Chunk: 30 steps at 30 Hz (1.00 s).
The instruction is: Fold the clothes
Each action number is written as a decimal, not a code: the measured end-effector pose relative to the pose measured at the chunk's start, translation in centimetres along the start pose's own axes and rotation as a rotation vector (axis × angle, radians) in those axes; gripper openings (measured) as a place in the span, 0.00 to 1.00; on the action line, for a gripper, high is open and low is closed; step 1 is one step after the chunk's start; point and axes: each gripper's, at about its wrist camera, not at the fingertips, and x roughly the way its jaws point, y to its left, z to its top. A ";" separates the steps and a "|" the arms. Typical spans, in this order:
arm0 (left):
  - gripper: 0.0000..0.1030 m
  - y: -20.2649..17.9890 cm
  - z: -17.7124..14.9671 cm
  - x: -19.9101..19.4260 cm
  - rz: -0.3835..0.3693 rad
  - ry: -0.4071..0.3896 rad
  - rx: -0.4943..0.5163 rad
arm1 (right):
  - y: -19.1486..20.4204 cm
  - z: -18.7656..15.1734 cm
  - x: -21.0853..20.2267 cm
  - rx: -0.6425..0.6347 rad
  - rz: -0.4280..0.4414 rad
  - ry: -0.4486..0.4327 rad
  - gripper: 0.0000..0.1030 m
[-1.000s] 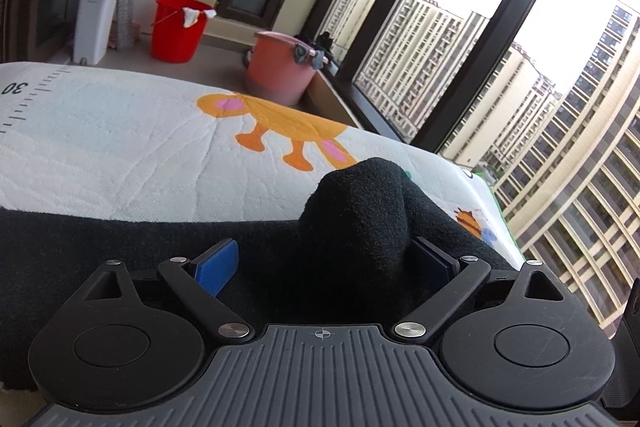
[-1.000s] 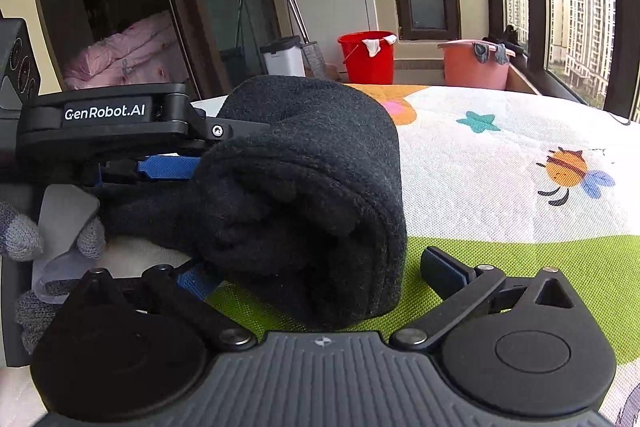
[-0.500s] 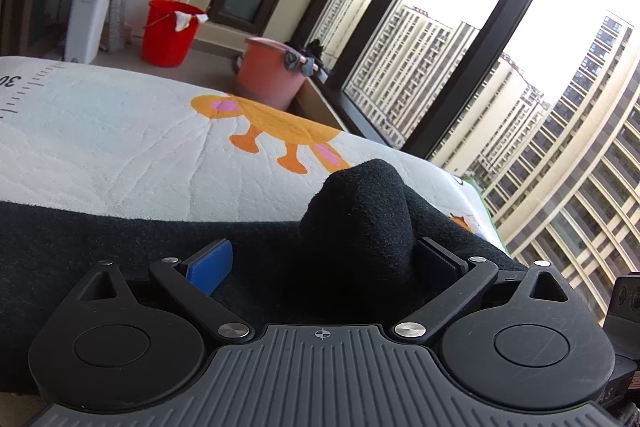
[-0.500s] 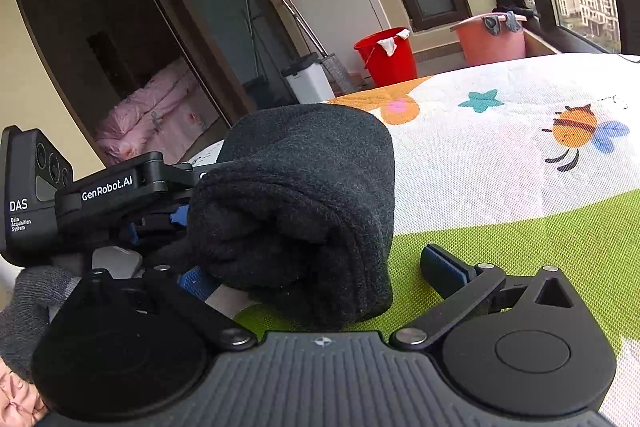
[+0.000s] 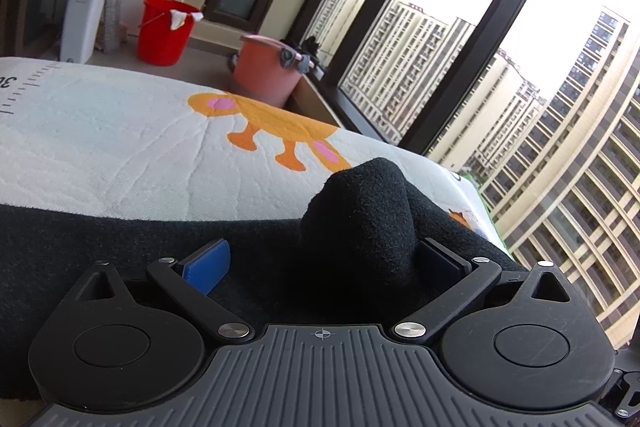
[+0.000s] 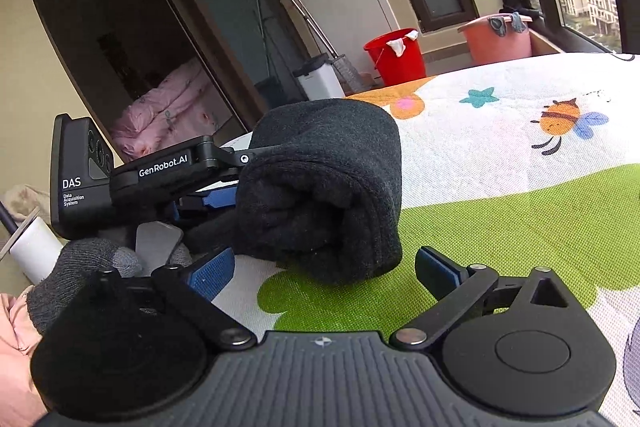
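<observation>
A black fleece garment (image 5: 120, 247) lies on the cartoon play mat (image 5: 120, 147). It is folded into a thick roll (image 6: 328, 179). My left gripper (image 5: 324, 261) stands open. The roll's raised end (image 5: 360, 211) sits between its jaws against the right finger (image 5: 440, 259), and the blue left pad (image 5: 206, 263) is clear of it. In the right wrist view the left gripper (image 6: 234, 179) reaches into the roll from the left. My right gripper (image 6: 324, 273) faces the roll's near end and its jaws are closing. The roll's lower edge lies between the tips, and neither pad touches it.
A grey-gloved hand (image 6: 80, 267) holds the left gripper. Beyond the mat stand a red bucket (image 5: 164, 31), a pink basin (image 5: 268, 71) and a white bin (image 5: 82, 23). Tall windows (image 5: 420, 47) run along the right. A pink quilt (image 6: 168, 107) shows through a doorway.
The right wrist view has swung and rolled, so the roll now sits more centrally before its fingers, which have narrowed slightly. The left gripper has hardly moved and its jaws are a little wider.
</observation>
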 end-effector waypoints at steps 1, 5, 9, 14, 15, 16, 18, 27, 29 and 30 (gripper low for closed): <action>1.00 0.0 0.0 0.0 0.001 -0.002 -0.002 | -0.4 -0.2 -0.5 0.029 0.004 0.000 0.85; 1.00 -0.1 -0.2 0.0 0.004 -0.008 -0.004 | -4.0 -0.3 -1.0 0.317 0.112 -0.002 0.78; 1.00 0.0 -0.2 -0.2 -0.001 -0.002 -0.002 | -6.9 -0.8 -1.0 0.594 0.246 -0.080 0.84; 1.00 -0.2 -0.2 -0.3 0.009 -0.001 -0.008 | -6.2 0.9 0.7 0.612 0.210 -0.096 0.93; 1.00 -0.3 -0.2 -0.4 0.010 0.001 -0.011 | -5.6 1.3 1.3 0.572 0.184 -0.082 0.93; 1.00 -0.3 -0.2 -0.7 0.012 0.004 -0.013 | -5.0 1.6 2.0 0.540 0.156 -0.063 0.93; 1.00 -0.1 0.1 -1.9 0.037 0.004 -0.018 | -3.7 2.0 3.1 0.469 0.091 -0.042 0.93; 1.00 2.9 0.1 -9.0 0.343 -0.105 0.061 | -1.3 1.4 3.4 0.308 -0.002 -0.069 0.79; 1.00 4.5 -0.3 -9.2 0.374 -0.077 0.002 | -1.6 1.2 3.1 0.322 0.006 -0.073 0.77; 1.00 4.9 -0.5 -9.0 0.372 -0.061 -0.018 | -1.7 1.1 3.1 0.327 0.009 -0.072 0.77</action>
